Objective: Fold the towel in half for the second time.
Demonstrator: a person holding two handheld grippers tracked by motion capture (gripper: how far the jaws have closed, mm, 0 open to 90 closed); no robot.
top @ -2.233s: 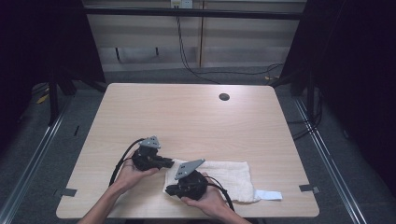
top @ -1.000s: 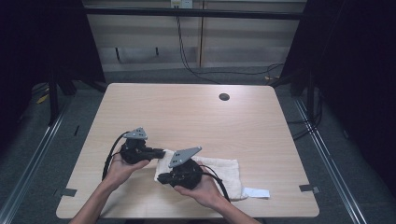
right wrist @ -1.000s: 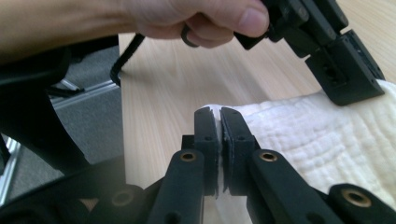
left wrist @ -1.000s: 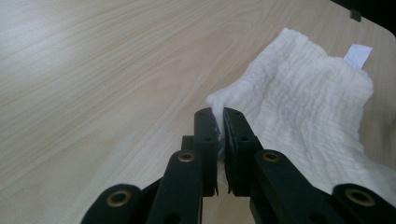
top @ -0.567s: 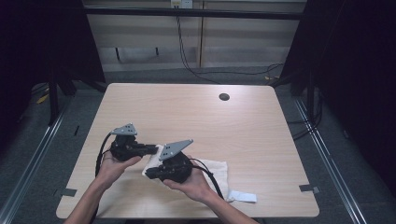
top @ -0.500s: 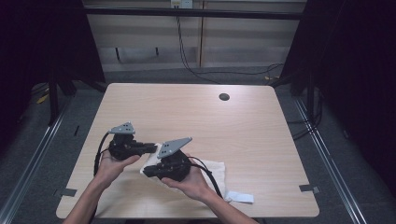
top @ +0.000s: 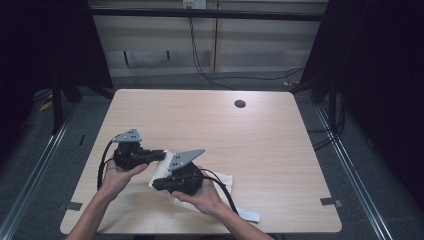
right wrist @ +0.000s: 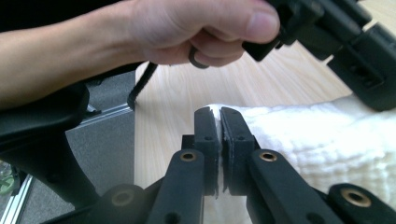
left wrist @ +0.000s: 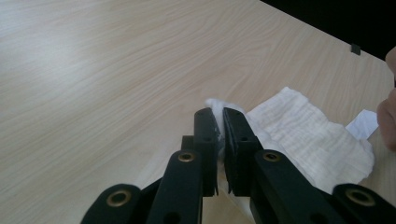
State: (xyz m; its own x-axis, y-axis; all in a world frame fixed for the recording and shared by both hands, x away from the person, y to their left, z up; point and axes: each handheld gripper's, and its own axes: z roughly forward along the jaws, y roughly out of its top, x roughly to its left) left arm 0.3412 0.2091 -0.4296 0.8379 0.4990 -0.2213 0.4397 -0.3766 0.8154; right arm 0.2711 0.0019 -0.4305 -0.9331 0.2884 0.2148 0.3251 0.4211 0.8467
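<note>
White cloth (top: 212, 187) at near-left part of wooden table (top: 260, 140), one end lifted off surface, rest lying flat toward small white tag (top: 248, 215) at near edge. Left gripper (top: 161, 155) clamped tight on cloth corner (left wrist: 219, 107) — jaws nearly together, fabric pinched between. Right gripper (top: 155, 185) likewise closed on cloth edge (right wrist: 216, 112), just beside left gripper. Small dark hole (top: 240, 103) in tabletop at far side, well apart.
</note>
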